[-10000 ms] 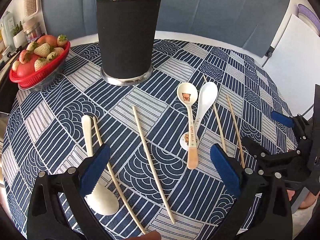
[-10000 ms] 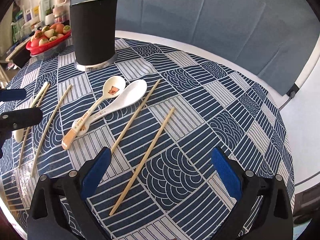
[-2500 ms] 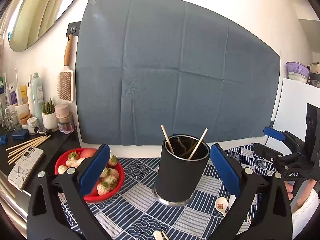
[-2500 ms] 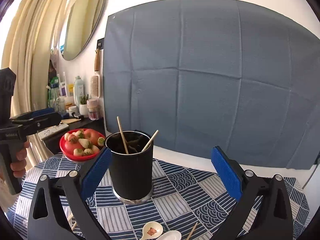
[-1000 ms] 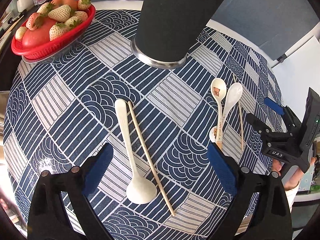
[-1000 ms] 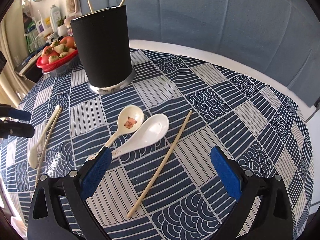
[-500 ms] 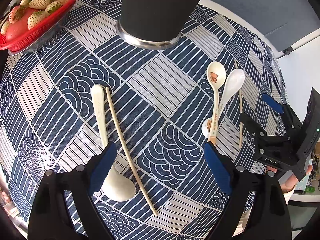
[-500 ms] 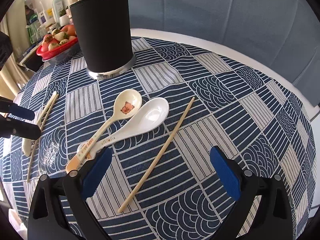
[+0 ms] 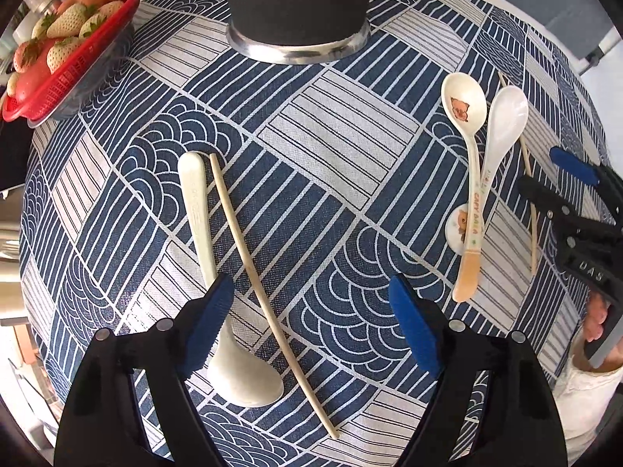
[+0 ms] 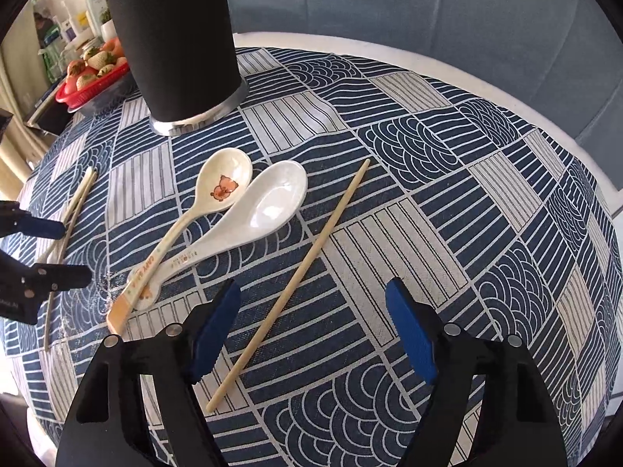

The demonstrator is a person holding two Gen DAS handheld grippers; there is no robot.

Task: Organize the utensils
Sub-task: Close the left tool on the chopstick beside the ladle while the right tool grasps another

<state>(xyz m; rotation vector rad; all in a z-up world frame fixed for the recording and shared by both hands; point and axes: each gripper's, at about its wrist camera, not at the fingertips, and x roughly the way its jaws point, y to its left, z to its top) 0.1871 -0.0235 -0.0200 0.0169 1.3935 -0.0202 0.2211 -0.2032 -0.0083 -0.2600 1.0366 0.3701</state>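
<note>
My left gripper [image 9: 311, 323] is open and empty, low over a wooden chopstick [image 9: 268, 292] that lies between its fingers, with a cream spoon [image 9: 210, 272] beside the left finger. My right gripper [image 10: 311, 323] is open and empty over another chopstick [image 10: 296, 272]. A bear-print spoon [image 10: 194, 218] and a white spoon [image 10: 249, 218] lie side by side left of it; both also show in the left wrist view, the bear spoon [image 9: 473, 179] and the white spoon [image 9: 502, 128]. The black utensil holder [image 10: 175, 39] stands at the back, also in the left wrist view [image 9: 296, 0].
A red basket of strawberries [image 9: 66, 50] stands at the table's far left. The round table has a blue patterned cloth [image 10: 428, 202]. The right gripper shows at the right edge of the left wrist view [image 9: 576, 210], the left gripper at the left edge of the right wrist view [image 10: 35, 253].
Both grippers have come down from above the holder toward the table. Two chopsticks that lay on the cloth earlier now stand in the holder. Each gripper now hovers over a remaining chopstick.
</note>
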